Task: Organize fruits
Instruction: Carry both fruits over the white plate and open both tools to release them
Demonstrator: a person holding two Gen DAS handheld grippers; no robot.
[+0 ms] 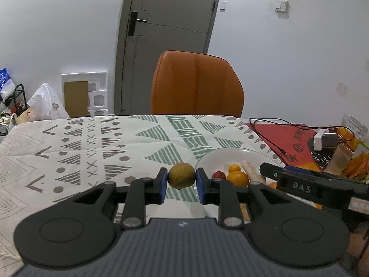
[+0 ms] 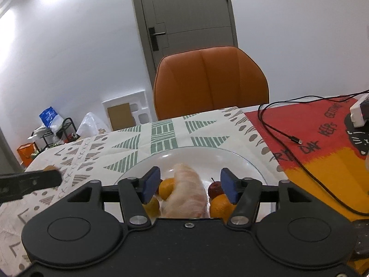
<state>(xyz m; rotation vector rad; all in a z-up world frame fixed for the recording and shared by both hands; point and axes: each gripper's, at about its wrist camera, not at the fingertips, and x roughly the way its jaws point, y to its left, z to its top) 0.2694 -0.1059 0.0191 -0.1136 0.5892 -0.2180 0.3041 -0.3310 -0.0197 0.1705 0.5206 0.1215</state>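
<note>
Our left gripper (image 1: pixel 181 182) clamps a round greenish-brown fruit (image 1: pixel 181 175) between its blue pads, lifted above the patterned table (image 1: pixel 92 143) just left of the white plate (image 1: pixel 233 155). Our right gripper (image 2: pixel 189 184) stands wide apart over that plate, where oranges (image 2: pixel 167 190), a small red fruit (image 2: pixel 214 188) and a pale long piece (image 2: pixel 188 191) lie together.

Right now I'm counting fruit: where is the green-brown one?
The green-brown fruit is clamped in the left claw, above the tablecloth, just left of the white plate.
</note>
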